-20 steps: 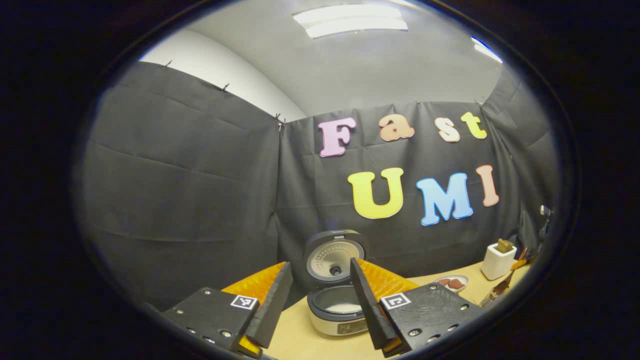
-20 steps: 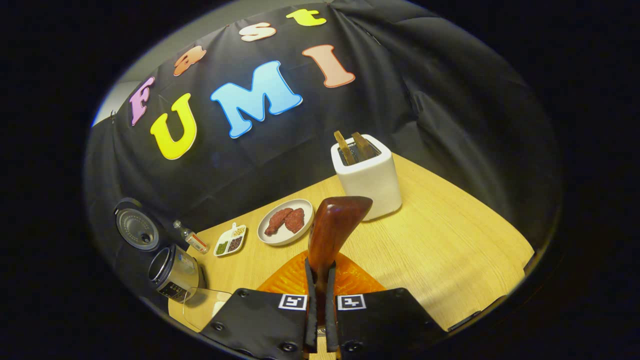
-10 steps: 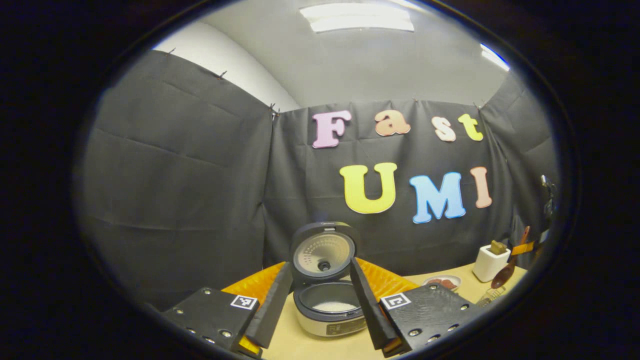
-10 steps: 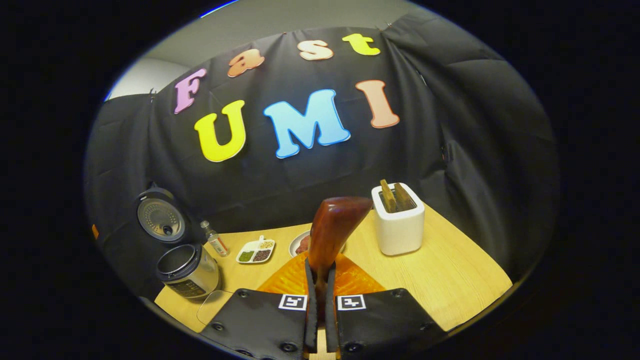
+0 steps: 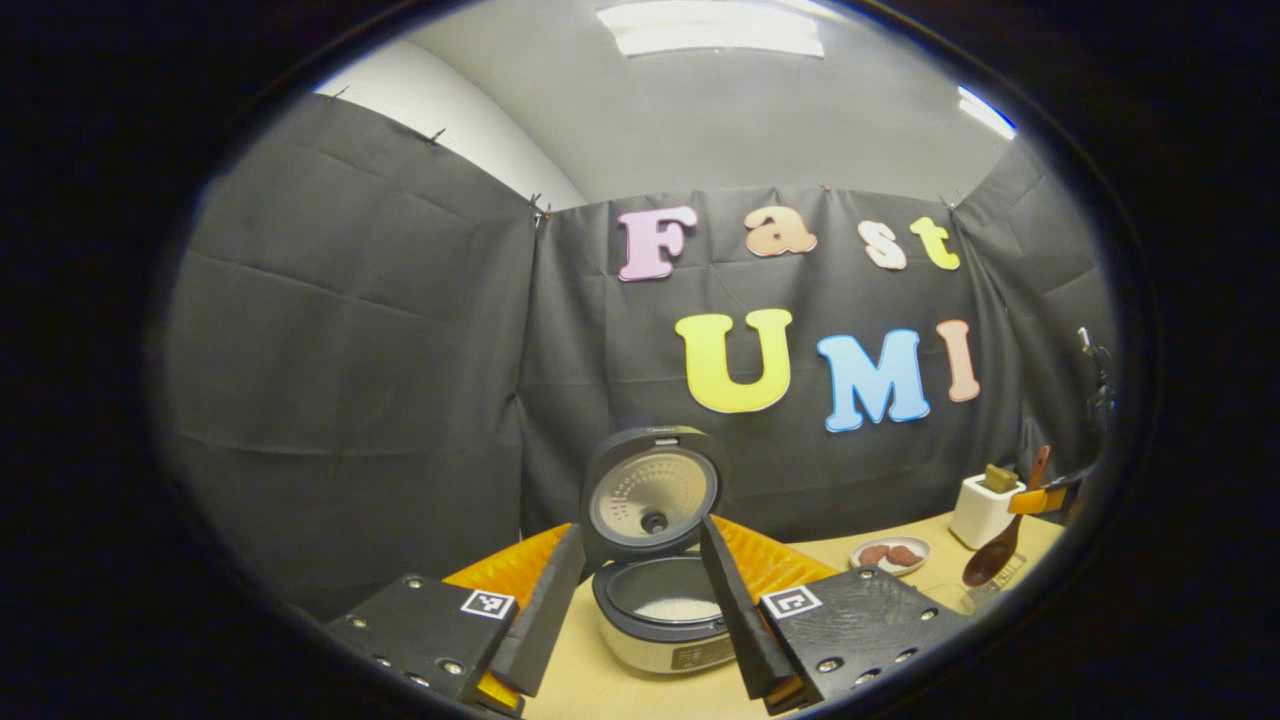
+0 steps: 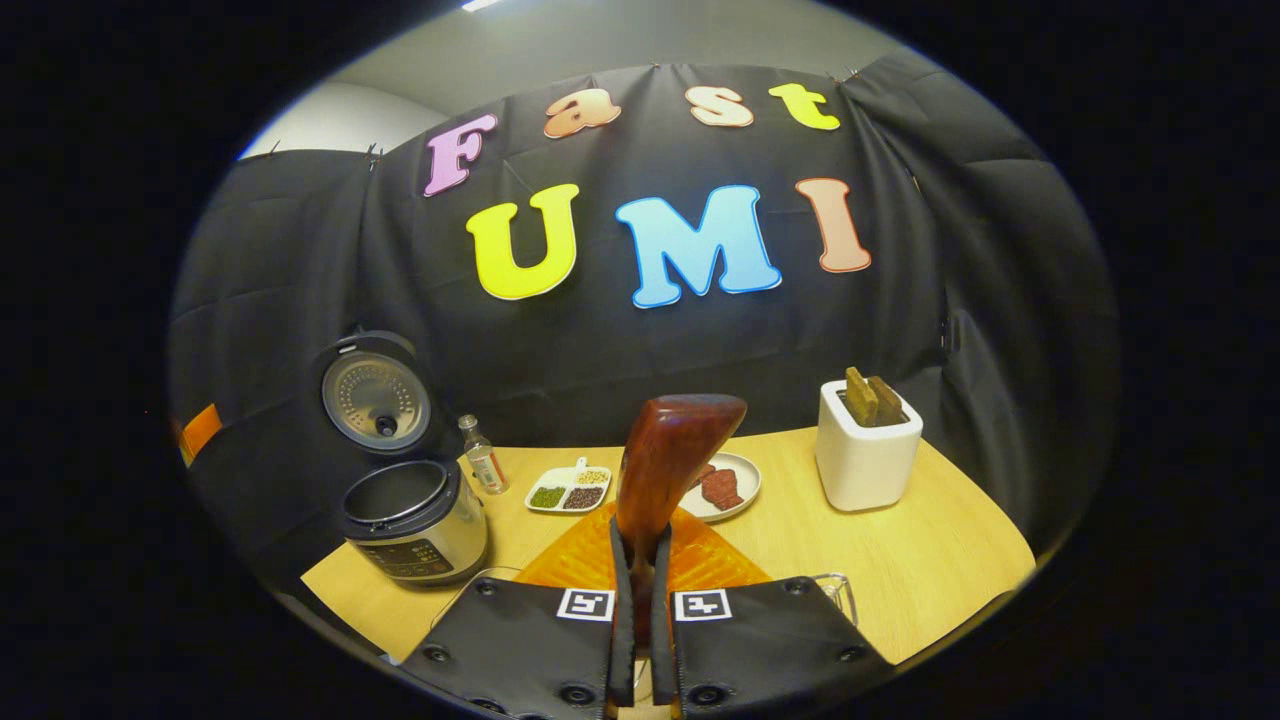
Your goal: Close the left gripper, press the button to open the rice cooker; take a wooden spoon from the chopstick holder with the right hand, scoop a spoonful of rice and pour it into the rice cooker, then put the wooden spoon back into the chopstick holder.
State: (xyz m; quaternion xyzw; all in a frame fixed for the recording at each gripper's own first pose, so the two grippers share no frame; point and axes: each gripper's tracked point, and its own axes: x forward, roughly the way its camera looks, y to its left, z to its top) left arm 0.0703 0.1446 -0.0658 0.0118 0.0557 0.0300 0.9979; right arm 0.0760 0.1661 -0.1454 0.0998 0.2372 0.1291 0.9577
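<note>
The rice cooker [image 5: 655, 625] stands open with its lid [image 5: 652, 490] tilted up, and white rice [image 5: 678, 608] lies in the pot. My left gripper [image 5: 641, 537] is open in front of it, a finger on each side and nothing held. My right gripper [image 6: 641, 540] is shut on the handle of the wooden spoon [image 6: 668, 455], whose bowl points away over the table. From here the cooker [image 6: 412, 520] sits at the left. The white chopstick holder [image 6: 865, 458], at the right, has wooden handles sticking out. The spoon [image 5: 990, 560] also hangs at the far right of the left gripper view, by the holder [image 5: 978, 510].
On the wooden table [image 6: 930, 560] between cooker and holder are a small bottle [image 6: 484, 467], a divided dish of grains [image 6: 568, 492] and a plate of reddish meat [image 6: 725, 487]. A clear container's rim [image 6: 838, 590] shows just under my right gripper.
The right gripper view has swung left and levelled, so the cooker now sits nearer and the holder farther right. In the left gripper view the spoon has risen at the far right.
</note>
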